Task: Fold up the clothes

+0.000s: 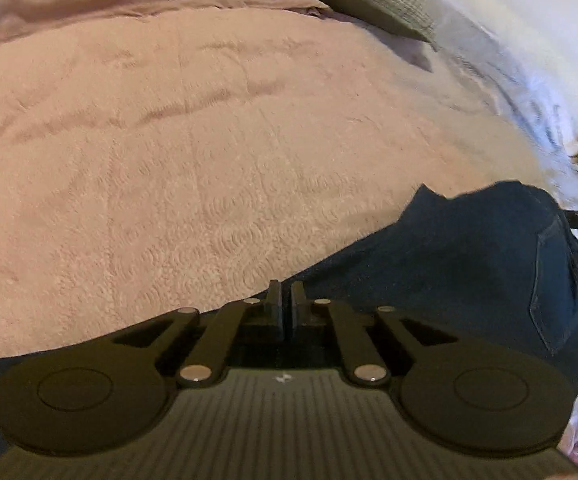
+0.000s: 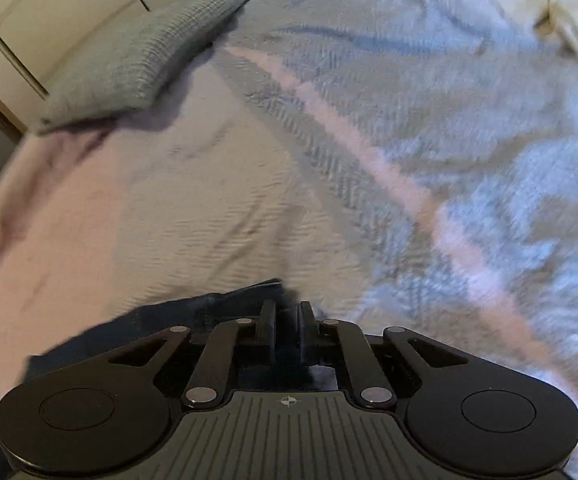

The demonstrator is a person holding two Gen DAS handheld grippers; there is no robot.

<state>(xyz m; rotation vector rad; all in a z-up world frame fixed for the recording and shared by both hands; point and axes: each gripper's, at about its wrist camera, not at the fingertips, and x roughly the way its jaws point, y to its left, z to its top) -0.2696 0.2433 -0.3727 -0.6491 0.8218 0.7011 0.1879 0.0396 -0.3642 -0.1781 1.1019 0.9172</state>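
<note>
Denim jeans (image 1: 469, 256), stitched pocket, on fuzzy pink blanket (image 1: 193, 152); ribbed pillow (image 2: 141, 60).

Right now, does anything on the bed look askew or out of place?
Nothing alarming. The jeans lie rumpled with a ragged top edge. The left gripper and right gripper are each nearly shut at that edge. The grey pillow sits askew.

The dark blue denim garment (image 1: 469, 264) runs out past the picture's lower edge. The pale blue textured blanket (image 2: 469, 140) is smeared by motion blur.
</note>
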